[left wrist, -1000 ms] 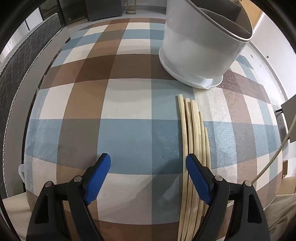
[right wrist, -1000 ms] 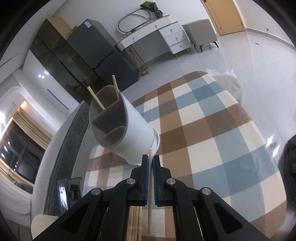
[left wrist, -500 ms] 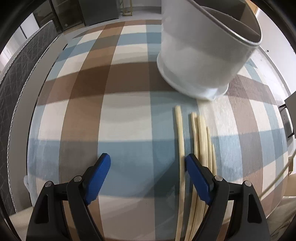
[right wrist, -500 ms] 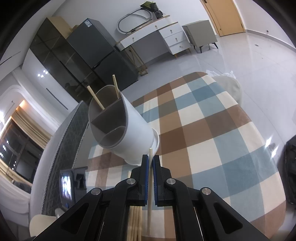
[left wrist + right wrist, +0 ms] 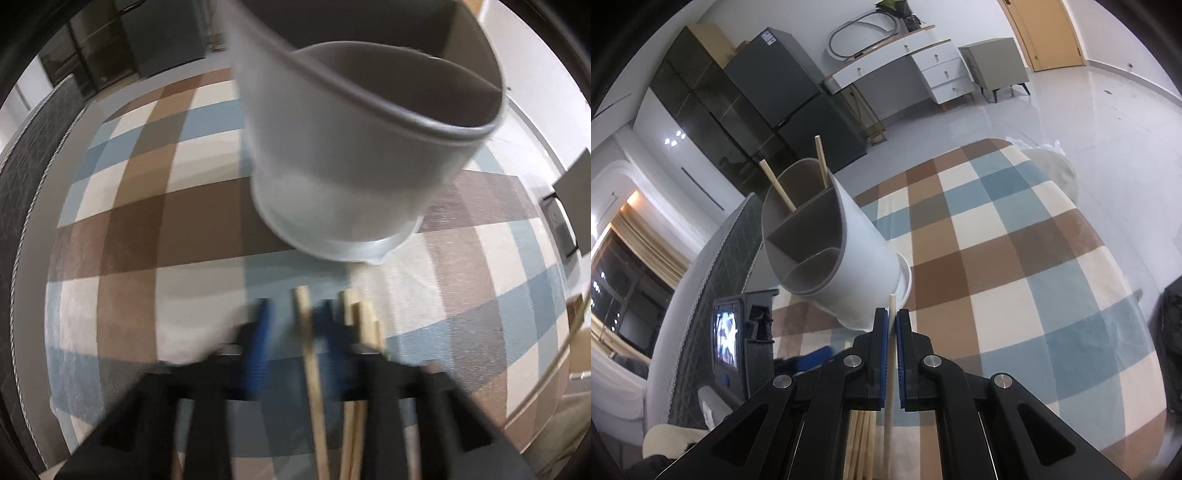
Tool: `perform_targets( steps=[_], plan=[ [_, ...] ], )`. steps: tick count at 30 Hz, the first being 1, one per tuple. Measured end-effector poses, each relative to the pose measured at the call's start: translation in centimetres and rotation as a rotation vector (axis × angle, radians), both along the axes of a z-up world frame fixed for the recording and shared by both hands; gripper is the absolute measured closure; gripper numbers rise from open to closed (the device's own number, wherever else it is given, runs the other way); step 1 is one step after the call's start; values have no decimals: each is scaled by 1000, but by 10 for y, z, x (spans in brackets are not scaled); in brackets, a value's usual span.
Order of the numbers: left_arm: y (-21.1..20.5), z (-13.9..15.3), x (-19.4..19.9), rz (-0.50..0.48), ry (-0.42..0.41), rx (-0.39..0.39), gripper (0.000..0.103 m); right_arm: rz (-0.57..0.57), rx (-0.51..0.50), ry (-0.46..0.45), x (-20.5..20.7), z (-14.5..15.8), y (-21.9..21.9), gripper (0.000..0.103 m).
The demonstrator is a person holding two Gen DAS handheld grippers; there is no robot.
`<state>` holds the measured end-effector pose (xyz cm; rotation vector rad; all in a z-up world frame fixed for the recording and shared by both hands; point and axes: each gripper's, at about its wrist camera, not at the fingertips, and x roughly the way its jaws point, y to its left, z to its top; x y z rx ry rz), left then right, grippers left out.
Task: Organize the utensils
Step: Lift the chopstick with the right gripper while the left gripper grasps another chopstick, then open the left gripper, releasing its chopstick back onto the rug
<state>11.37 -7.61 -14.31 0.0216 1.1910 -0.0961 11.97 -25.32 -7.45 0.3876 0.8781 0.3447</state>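
Checked cloth in brown, blue and cream covers our surface (image 5: 1015, 258). On it stands a white holder (image 5: 849, 258) with grey walls inside that split it into parts. Two chopsticks (image 5: 775, 186) poke up out of its far part. Behind the surface we see a shiny floor, a white desk with drawers (image 5: 923, 62) and a dark fridge (image 5: 786, 88).

Our right claw (image 5: 891, 325) is pressed tight on one chopstick (image 5: 892, 306). Its tip sticks up between the blue pads, just in front of the holder's foot.

Our left claw (image 5: 291, 332) looks blurry. Its blue pads are closing in on a single chopstick (image 5: 304, 321) that lies between them. We cannot tell if the pads touch it yet. More loose chopsticks (image 5: 364, 321) lie side by side on the cloth, just to the right of that claw. Their ends point at the holder, which looms close above them in the left view. Beside the surface, on the left of the right view, we see a small lit screen (image 5: 726, 339).
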Motion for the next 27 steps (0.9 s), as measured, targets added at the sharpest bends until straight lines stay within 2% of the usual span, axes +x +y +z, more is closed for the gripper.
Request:
perform_targets(
  steps=[4,8,10,14,20,22,25,27],
  plan=[
    [3,-1,-2,6,5,-40,101,17,-16,-11,2,1,5,99],
    [20,5,-3,67,-3,-119,101,30,-37,-35,-1,5,9,99],
    [27,15,-5,84,-36,-138,101,34,-48,-51,-3,8,10,99],
    [35,50,-30,91,-162,-193,101,39,-52,-91,-11,15,11,99],
    [33,98,-58,84,-310,-215,101,31,-110,-135,-30,24,17,99],
    [32,102,-51,70,-341,-222,102,36,-118,-157,-36,29,19,99],
    [33,113,-69,46,-392,-212,101,51,-131,-214,-49,39,25,99],
    [34,114,-75,34,-396,-204,101,51,-149,-252,-59,46,28,99]
  ],
)
